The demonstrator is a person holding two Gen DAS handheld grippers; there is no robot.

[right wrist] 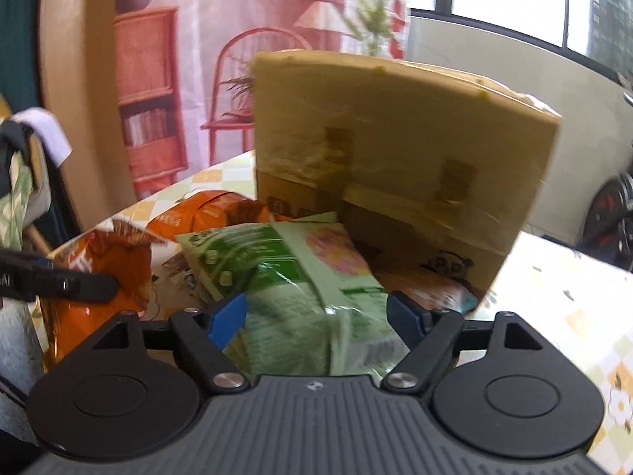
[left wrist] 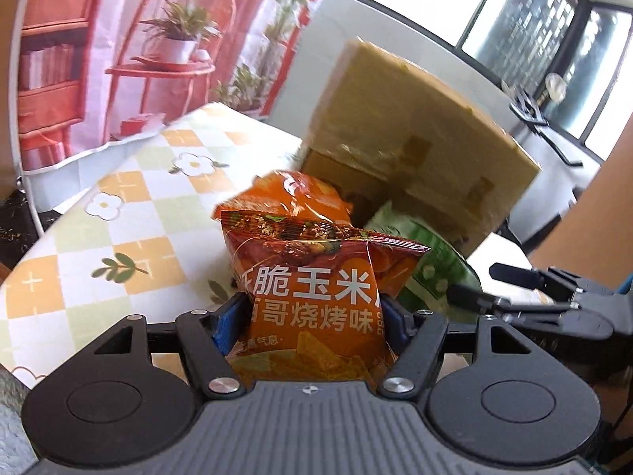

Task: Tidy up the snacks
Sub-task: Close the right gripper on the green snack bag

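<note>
Both our grippers carry bags: left gripper (left wrist: 312,308) clamps the orange bag (left wrist: 316,297); right gripper (right wrist: 316,312) straddles the green bag (right wrist: 308,289), contact perhaps blurred.

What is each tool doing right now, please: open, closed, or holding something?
Left tool: closed on the orange snack bag.
Right tool: around the green snack bag; whether it grips cannot be told.

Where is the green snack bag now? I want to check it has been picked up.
The green snack bag sits between the right claw's blue pads in the right wrist view, in front of the cardboard box, with an orange bag to its left.
</note>
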